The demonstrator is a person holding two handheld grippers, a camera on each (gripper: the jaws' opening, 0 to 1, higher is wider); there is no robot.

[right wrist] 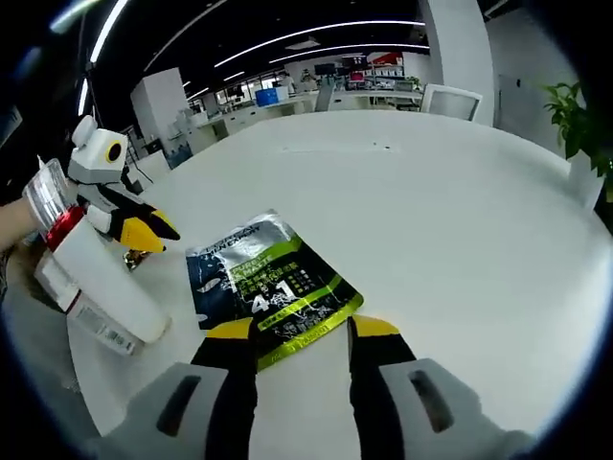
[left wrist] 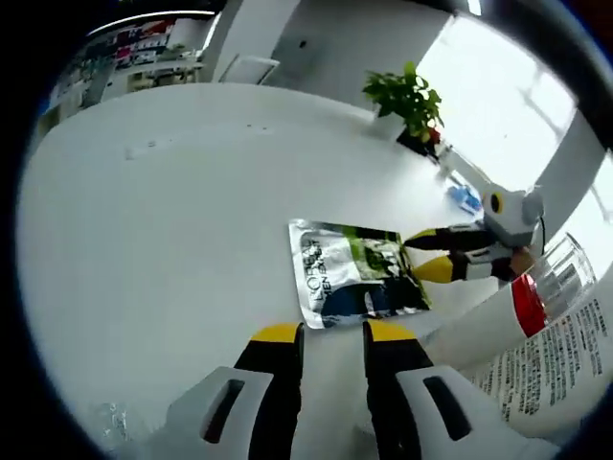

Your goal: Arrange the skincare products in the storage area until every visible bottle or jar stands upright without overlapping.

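Hovering both claws, left claw and right claw, parted and empty, over flat sachet mid-bench, white tube lying on its side just left; risking sachet sliding or tube rolling off near edge.

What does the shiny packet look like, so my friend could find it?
Look at the big white table. Near its edge, just ahead of the right gripper, lies a flat silver pouch with black and lime-green print. The white bottle beside it is round with a red band.
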